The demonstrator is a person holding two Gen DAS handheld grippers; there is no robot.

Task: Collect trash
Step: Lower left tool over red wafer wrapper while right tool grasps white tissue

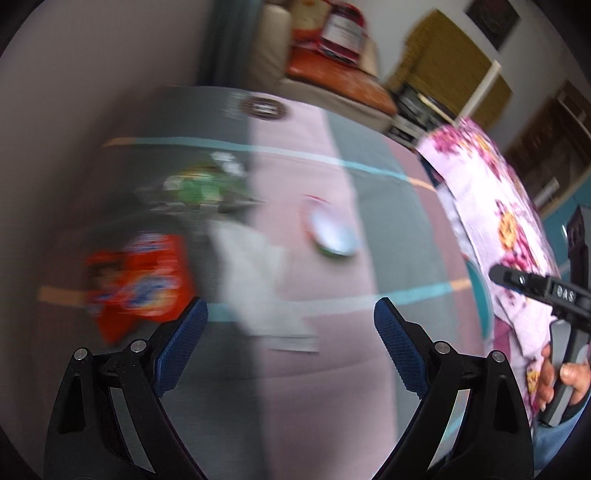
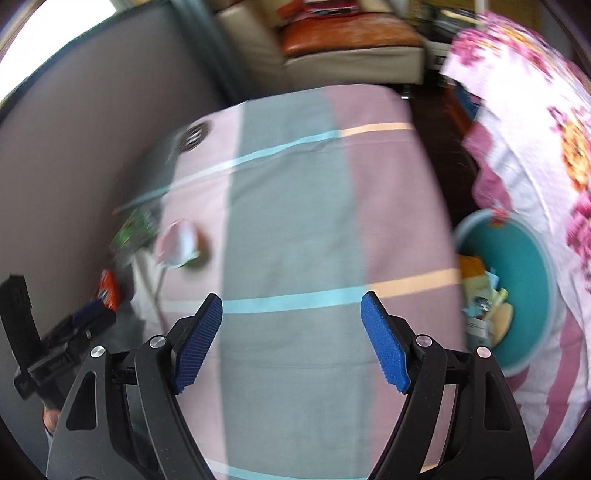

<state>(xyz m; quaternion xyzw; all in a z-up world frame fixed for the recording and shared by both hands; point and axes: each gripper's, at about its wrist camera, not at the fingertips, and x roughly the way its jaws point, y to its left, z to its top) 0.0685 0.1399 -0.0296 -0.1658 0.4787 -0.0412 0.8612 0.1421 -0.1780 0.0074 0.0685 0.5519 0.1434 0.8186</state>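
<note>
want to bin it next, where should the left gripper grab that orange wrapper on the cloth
Judging by the blurred view, the orange wrapper lies flat and crinkled on the striped cloth. Bring the open left gripper down from above and pinch a raised crease near its nearer edge, clear of the white paper beside it.

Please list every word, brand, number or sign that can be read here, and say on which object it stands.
"GAS" (uncertain): raised letters on the right gripper's black body.
Orange packet: print too blurred.
Green wrapper: too blurred.
Red bag's label on the sofa: too small.
Round emblem on the cloth: unreadable.
</note>
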